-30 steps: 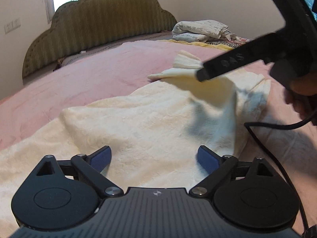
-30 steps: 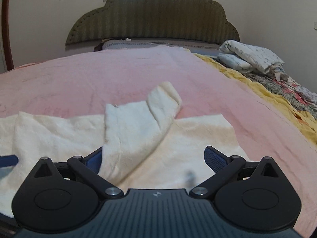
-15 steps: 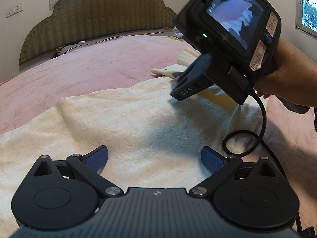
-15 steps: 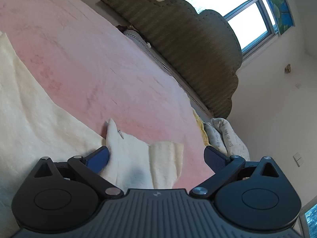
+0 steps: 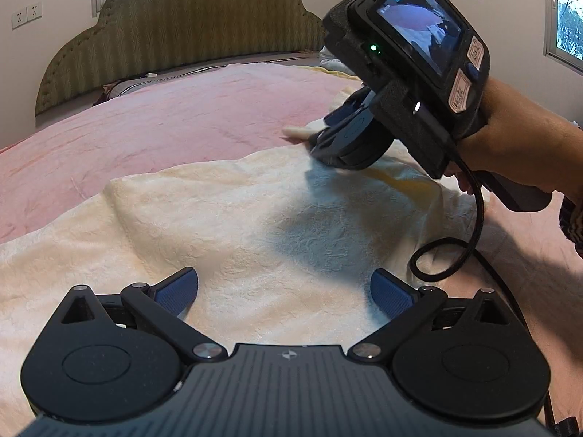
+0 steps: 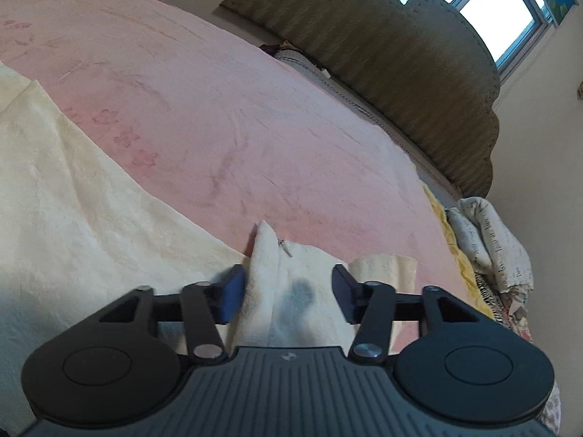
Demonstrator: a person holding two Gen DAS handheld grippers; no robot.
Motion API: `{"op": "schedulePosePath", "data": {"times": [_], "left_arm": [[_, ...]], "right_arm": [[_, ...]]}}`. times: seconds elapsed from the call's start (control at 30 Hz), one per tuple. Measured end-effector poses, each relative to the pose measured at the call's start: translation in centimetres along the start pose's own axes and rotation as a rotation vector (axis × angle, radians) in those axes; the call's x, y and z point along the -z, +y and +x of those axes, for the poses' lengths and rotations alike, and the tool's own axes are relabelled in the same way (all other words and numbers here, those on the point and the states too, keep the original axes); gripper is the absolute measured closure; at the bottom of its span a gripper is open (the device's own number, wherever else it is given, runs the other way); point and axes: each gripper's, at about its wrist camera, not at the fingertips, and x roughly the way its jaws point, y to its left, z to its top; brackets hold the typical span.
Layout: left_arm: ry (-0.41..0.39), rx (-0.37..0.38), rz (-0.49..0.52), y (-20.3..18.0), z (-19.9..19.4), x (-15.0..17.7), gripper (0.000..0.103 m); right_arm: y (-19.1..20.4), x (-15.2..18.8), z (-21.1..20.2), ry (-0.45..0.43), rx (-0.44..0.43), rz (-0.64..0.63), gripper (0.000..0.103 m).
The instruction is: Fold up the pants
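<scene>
The cream pants [image 5: 255, 218] lie spread across the pink blanket [image 5: 145, 134] of the bed, with the green padded headboard [image 5: 189, 25] beyond them. One end of the garment is doubled over into a raised flap [image 6: 291, 291] near the far edge of the fabric.

The right gripper [image 6: 288, 291] is tilted down onto that flap. Its fingers [image 6: 231, 291] stand at medium spacing with the fold between them; the left pad touches the cloth, while the right finger shows a gap. The grip is judged not yet closed. The angled approach places the pads on either side of the raised layer, so that only this layer is taken.

The left gripper [image 5: 284, 293] hovers low over the middle of the pants, fingers spread wide and holding nothing. This position is judged to keep it ready to pin the lower layer or take a second hold.

A stack of folded patterned linen [image 6: 492, 240] lies at the bedside, well apart from the work area
</scene>
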Motion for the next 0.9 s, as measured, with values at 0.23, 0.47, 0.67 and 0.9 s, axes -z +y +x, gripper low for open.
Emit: {"op": "schedulePosePath", "data": {"times": [0.23,0.47,0.67,0.9], "left_arm": [[-0.002,0.004,-0.005,0.1,0.0,0.0,0.000],[-0.001,0.005,-0.005,0.1,0.0,0.0,0.000],[-0.001,0.005,-0.006,0.1,0.0,0.0,0.000],[-0.005,0.005,-0.005,0.1,0.0,0.2,0.000]], "right_arm": [[-3.1,1.6,-2.2,-0.056,-0.056,0.176,0.097],[-12.2,9.0,-6.9,-0.138,-0.034,0.674,0.097],[-15.4,18.8,-6.7,-0.040,-0.141,1.058,0.096],[-16.6,21.6,-6.0,-0.060,-0.261,1.260,0.096]]}}
